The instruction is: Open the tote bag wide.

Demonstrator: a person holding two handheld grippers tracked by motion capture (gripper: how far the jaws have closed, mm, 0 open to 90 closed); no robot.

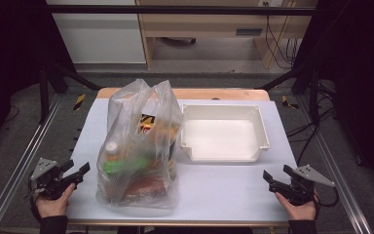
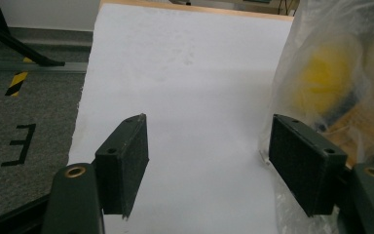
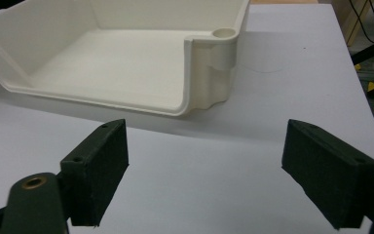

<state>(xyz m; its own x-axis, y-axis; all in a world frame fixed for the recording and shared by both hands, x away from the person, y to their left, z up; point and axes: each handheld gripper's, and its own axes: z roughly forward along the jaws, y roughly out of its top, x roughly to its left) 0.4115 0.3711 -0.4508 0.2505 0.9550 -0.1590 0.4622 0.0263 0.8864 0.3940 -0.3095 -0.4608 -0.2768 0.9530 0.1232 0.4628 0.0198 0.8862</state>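
Left claw [image 1: 81, 172] sits w/ jaws spread wide, nothing btwn them; right claw [image 1: 270, 178] likewise released, empty. Bag [image 1: 139, 146] stands upright on the white table [image 1: 224, 190], left of centre, full of groceries, handles up top. It lies just right of the left claw, near-touching its right pad in the left gripper view [image 2: 331, 97]. Right claw is well apart, so left hand's nearer. Bin [image 1: 224, 132] sits empty just right of bag, prob. where the contents go.
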